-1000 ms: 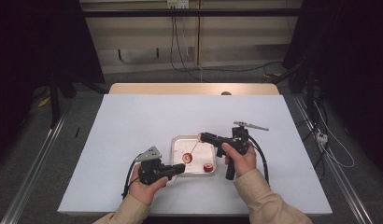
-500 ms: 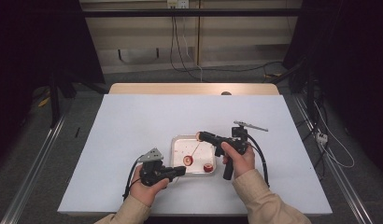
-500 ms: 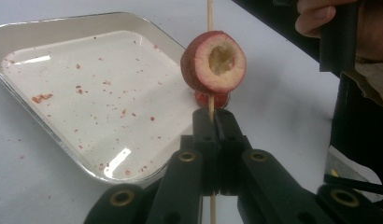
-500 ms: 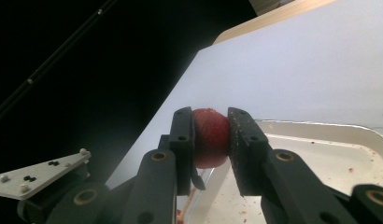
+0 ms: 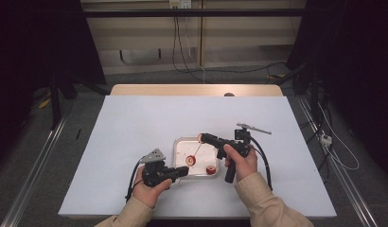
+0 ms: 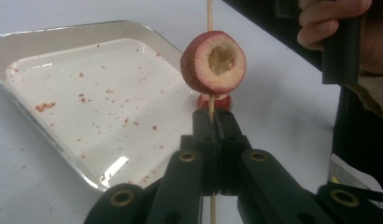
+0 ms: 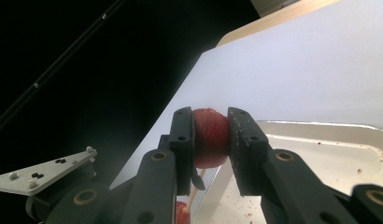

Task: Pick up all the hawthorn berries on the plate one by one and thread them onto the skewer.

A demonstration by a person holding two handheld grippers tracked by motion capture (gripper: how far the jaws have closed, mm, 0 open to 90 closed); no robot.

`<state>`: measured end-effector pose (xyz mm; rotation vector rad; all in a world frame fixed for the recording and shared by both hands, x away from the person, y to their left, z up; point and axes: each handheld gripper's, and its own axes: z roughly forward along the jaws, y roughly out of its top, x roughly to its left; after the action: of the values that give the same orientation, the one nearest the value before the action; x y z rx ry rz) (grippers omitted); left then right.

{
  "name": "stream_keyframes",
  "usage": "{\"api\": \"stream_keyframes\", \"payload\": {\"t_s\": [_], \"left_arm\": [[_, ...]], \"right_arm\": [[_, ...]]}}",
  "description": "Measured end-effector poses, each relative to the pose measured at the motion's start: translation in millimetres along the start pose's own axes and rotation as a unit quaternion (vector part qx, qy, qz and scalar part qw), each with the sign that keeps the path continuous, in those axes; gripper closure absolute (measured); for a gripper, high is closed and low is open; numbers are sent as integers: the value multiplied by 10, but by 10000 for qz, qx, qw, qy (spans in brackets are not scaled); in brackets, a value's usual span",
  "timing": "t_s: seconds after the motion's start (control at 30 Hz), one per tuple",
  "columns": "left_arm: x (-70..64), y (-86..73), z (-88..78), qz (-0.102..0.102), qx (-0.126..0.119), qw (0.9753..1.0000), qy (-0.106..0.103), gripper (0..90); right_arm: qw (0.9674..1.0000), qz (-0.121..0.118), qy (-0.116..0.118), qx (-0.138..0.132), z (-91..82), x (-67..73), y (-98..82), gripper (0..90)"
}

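Note:
My left gripper is shut on a thin wooden skewer that rises over the metal tray. A red cored fruit piece is threaded on the skewer just above the jaws. My right gripper is shut on a second red fruit piece at the skewer's upper end. A third red piece lies in the tray near its right front corner.
The tray is speckled with red crumbs and sits on a white table sheet. The left gripper's grey plate appears in the right gripper view. A hand grips the right gripper's handle. Cables run along the floor behind the table.

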<state>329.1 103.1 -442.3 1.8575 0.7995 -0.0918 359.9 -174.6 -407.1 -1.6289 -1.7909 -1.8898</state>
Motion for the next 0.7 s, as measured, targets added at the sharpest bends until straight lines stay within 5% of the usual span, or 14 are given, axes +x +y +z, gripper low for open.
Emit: {"api": "stream_keyframes", "payload": {"t_s": [0.7], "left_arm": [[-23,-26,40,-283,-297,9991,138,894]], "right_arm": [[9999,-118,-34,-48,77,53,-163,731]]}}
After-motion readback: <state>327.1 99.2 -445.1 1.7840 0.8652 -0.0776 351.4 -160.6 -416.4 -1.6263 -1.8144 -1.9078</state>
